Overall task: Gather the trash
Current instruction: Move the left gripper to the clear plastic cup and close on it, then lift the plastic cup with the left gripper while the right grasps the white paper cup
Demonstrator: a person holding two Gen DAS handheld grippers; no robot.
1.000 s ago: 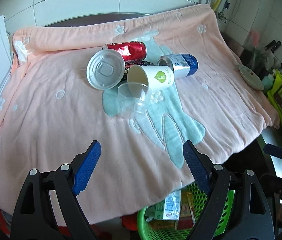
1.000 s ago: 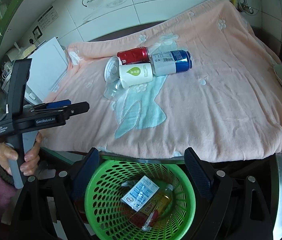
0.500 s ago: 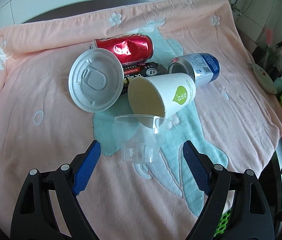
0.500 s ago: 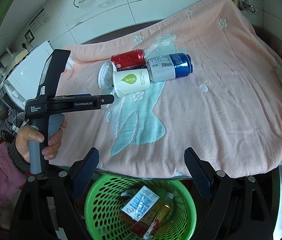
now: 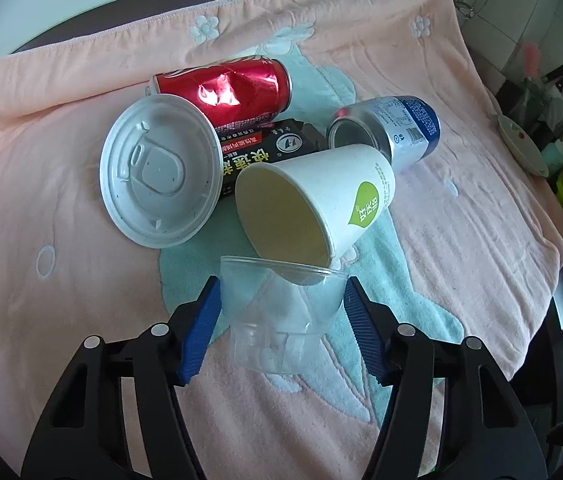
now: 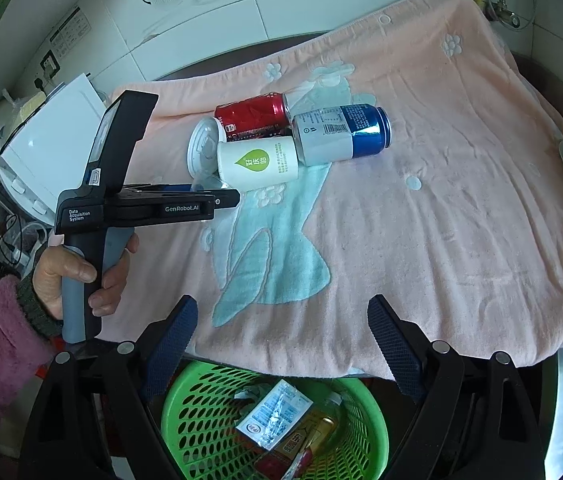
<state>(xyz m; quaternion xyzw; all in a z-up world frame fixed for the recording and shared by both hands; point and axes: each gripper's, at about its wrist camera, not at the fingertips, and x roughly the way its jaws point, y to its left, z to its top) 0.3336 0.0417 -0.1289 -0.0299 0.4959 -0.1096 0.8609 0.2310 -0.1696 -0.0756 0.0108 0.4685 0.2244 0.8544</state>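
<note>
- The pink fleece blanket with a teal figure covers the table; every piece of trash lies near its middle.
- The round green plastic basket sits below the blanket's near edge, with wrappers inside.
- The right gripper hangs above the basket, jaws wide open and empty.
- The left gripper has its jaws at either side of the clear plastic cup, which lies on the blanket's teal figure; whether they press it I cannot tell.
- The white paper cup with a green leaf lies on its side, touching the clear cup's rim.
- The white round plastic lid leans just left of the paper cup.
- The dented red can and the blue-and-silver can lie behind the paper cup.
</note>
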